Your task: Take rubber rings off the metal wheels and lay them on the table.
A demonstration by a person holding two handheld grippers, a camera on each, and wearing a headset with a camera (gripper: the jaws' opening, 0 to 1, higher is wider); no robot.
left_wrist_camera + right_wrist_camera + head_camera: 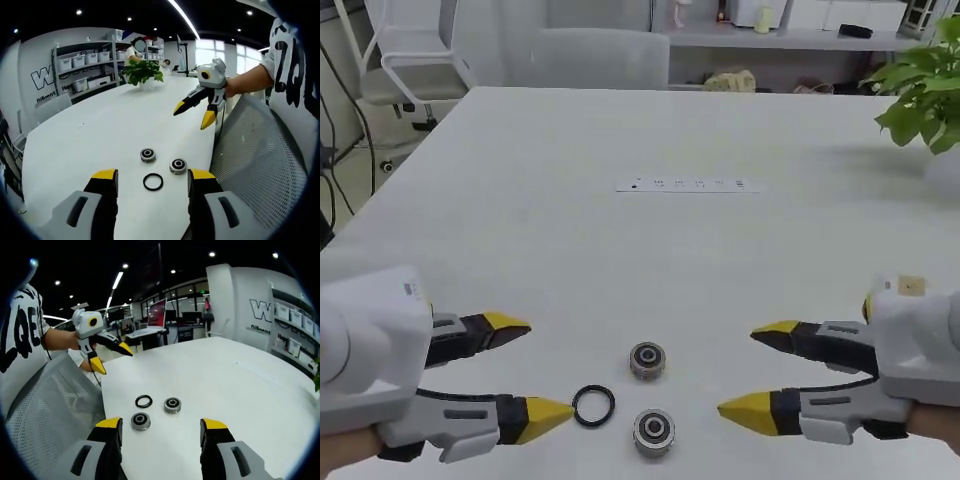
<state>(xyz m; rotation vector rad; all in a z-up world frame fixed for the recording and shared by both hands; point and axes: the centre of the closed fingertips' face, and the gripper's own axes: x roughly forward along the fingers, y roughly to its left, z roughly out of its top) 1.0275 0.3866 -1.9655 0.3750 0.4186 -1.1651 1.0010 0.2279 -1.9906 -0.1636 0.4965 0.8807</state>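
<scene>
Presently the rubber ring [575,406] lies flat on the white table [520,220], close to the table's near edge. Beyond the ring the tabletop runs open to a socket strip [687,184] well away, with a potted plant [925,95] farther off to the right. Two metal wheels stand right of the ring: the near wheel [653,432] just beside it but apart, and the far wheel [647,360] a little beyond. The left gripper [535,370] sits left of the ring. The right gripper [742,370] is on the side of the wheels away from the ring, well apart. The left gripper view shows the ring ahead between that gripper's own jaws, untouched. It also adds a mesh chair back [255,150] at the table edge nearest the ring, and wall shelving [82,70] far beyond. The right gripper view adds a monitor [156,315] across the room from the ring. Both grippers have their jaws spread wide, grasping nothing and touching nothing.
</scene>
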